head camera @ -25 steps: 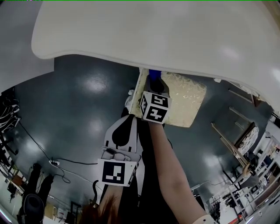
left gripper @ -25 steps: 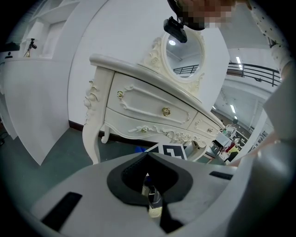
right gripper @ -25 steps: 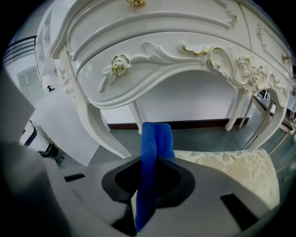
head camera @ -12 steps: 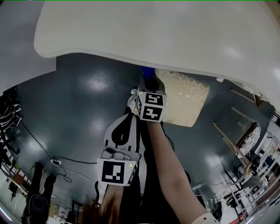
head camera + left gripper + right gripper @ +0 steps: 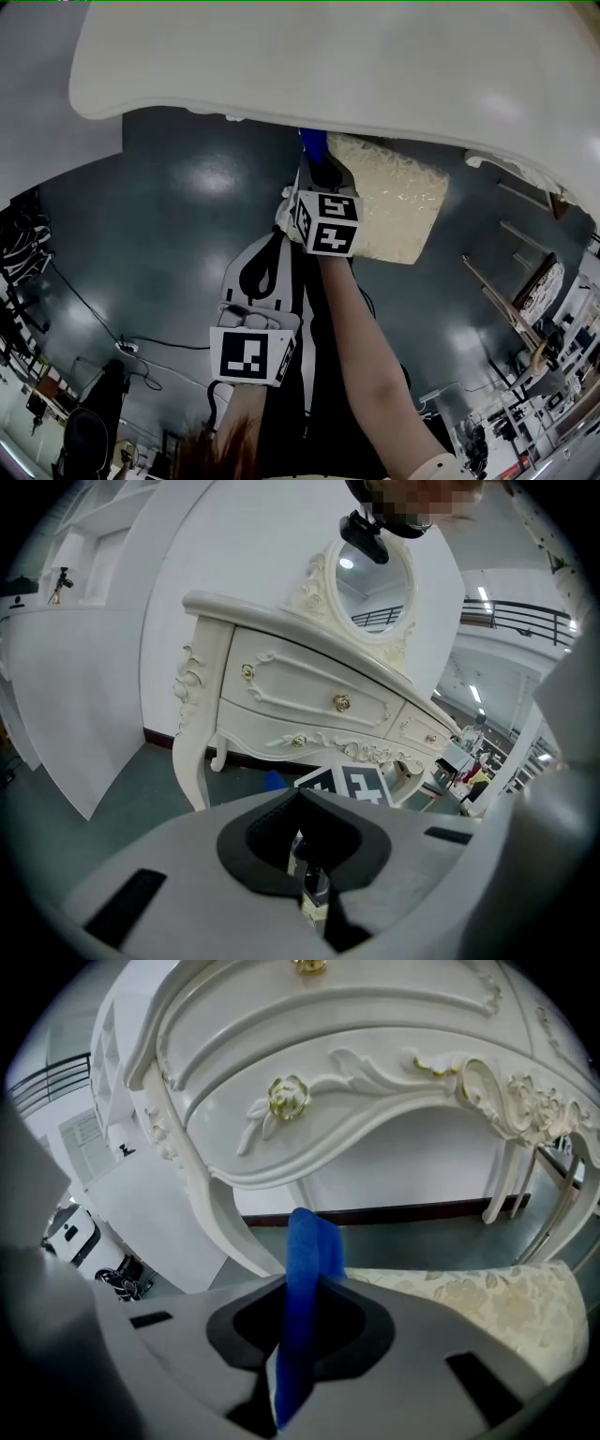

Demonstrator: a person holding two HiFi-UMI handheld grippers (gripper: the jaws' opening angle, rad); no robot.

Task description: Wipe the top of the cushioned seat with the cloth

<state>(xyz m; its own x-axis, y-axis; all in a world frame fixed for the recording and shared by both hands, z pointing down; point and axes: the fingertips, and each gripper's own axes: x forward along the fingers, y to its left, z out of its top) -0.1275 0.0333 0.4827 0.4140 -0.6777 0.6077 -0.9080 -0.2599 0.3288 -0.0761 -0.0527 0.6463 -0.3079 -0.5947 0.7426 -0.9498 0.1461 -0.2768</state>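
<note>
The cream patterned cushioned seat [image 5: 398,202] stands on the dark floor, half under the white dressing table [image 5: 328,56]. My right gripper [image 5: 319,173] hangs over the seat's left edge, shut on a blue cloth [image 5: 312,145] that sticks out ahead of the jaws. In the right gripper view the cloth [image 5: 307,1241] rises from between the shut jaws of that gripper [image 5: 300,1288], and the seat [image 5: 487,1297] lies to its right. My left gripper [image 5: 272,246] is held lower and nearer to me, off the seat; the left gripper view shows it [image 5: 302,794] shut and holding nothing.
The dressing table's carved legs and drawers [image 5: 309,686] stand close ahead, with an oval mirror [image 5: 375,583] on top. Cables [image 5: 141,347] trail over the floor at the left. Wooden frames [image 5: 506,309] and other clutter lie at the right.
My right gripper has shifted slightly left and toward the table with the blue cloth, now covering the seat's left edge. The left gripper has hardly moved.
</note>
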